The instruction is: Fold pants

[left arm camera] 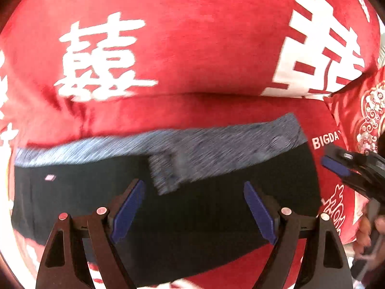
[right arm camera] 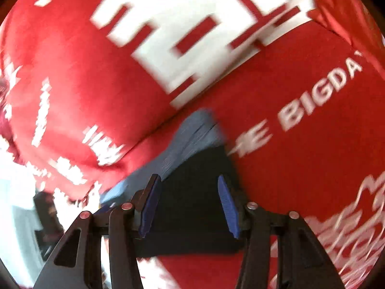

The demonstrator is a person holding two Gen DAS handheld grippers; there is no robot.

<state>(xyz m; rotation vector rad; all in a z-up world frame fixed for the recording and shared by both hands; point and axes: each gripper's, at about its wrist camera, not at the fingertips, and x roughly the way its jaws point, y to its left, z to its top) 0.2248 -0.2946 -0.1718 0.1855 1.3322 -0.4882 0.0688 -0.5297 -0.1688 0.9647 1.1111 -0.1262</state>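
Note:
The black pants (left arm camera: 72, 192) lie folded into a wide band on a red quilt (left arm camera: 192, 48), their grey-blue waistband (left arm camera: 216, 144) along the far edge. My left gripper (left arm camera: 193, 185) hovers over the middle of the pants, open, with nothing between its blue pads. One blue pad of the right gripper (left arm camera: 335, 166) shows at the pants' right end. In the right wrist view my right gripper (right arm camera: 188, 178) stands open above the end of the pants (right arm camera: 192, 216), the waistband (right arm camera: 192, 130) just beyond it. Its pads press on nothing.
The red quilt (right arm camera: 300, 168) has large white characters and the words "BIGDAY". A red embroidered pillow (left arm camera: 368, 120) lies at the right. A hand (left arm camera: 365, 231) holds the right gripper. The bed's edge and a pale floor (right arm camera: 19, 204) show at the lower left.

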